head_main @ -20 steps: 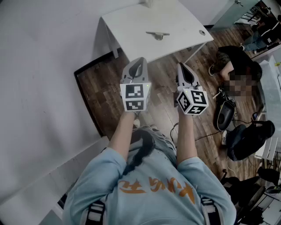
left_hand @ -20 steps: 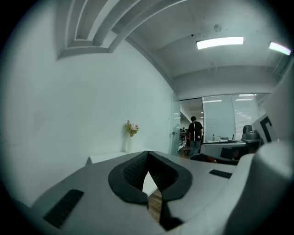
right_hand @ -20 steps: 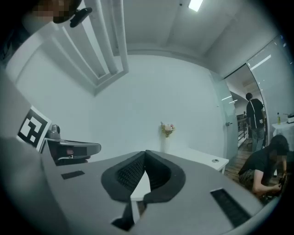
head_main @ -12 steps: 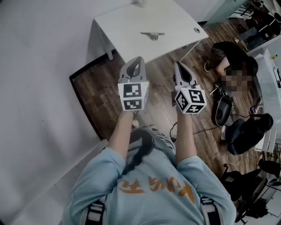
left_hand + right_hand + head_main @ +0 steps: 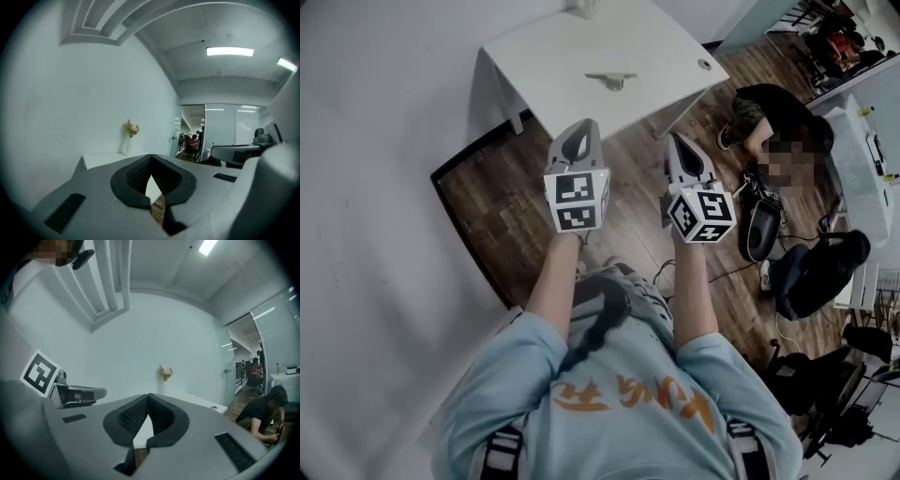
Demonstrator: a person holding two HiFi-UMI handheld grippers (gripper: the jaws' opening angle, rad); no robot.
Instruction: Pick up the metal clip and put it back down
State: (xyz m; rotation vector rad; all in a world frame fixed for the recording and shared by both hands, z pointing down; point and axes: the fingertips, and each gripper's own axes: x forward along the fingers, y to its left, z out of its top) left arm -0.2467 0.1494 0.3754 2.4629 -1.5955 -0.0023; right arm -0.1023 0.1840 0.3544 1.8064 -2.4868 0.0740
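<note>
The metal clip lies near the middle of a small white table ahead of me in the head view. My left gripper and right gripper hang side by side above the wooden floor, short of the table and well away from the clip. Both are shut with nothing between the pads: in the left gripper view the left gripper's tips meet, and the right gripper's tips meet in the right gripper view. Neither gripper view shows the clip.
A small vase of flowers stands at the table's far edge against the white wall. A person crouches on the floor to the right beside bags and cables. A white desk stands further right.
The table and clip have slid up and left in the head view, and both grippers have shifted slightly left with it. Their jaws stay shut.
</note>
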